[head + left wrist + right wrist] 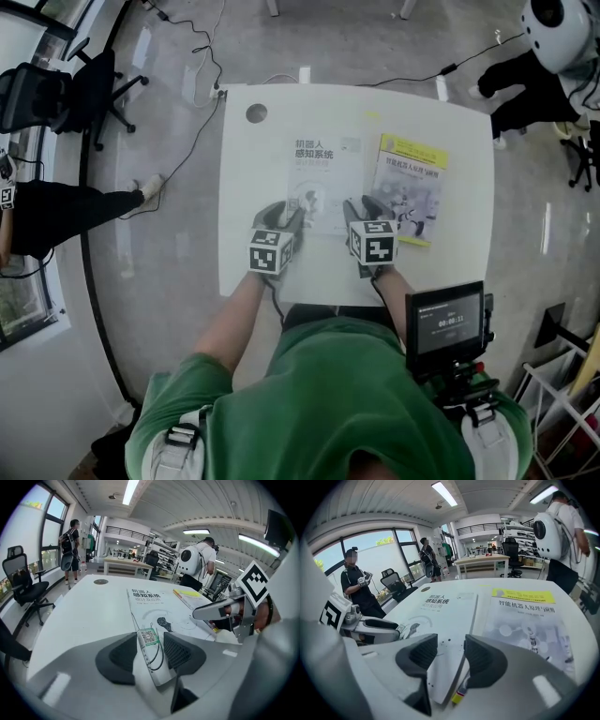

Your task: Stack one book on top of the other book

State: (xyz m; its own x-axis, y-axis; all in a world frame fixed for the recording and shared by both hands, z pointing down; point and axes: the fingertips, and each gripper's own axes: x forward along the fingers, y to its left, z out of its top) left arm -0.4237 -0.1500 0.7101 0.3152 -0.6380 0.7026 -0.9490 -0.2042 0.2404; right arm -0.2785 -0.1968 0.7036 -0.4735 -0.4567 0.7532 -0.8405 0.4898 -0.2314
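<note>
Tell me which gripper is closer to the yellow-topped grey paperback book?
Right. The right gripper is beside the yellow-topped book; the left gripper is across the white paperback book from it.

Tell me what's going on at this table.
A person in a green shirt works a hand-held gripper in each hand over a white table. Two books lie flat side by side: a white book and a yellow-banded book. The left hand-held gripper and right hand-held gripper each stand open around a near corner of the white book. Nothing is stacked yet.
</note>
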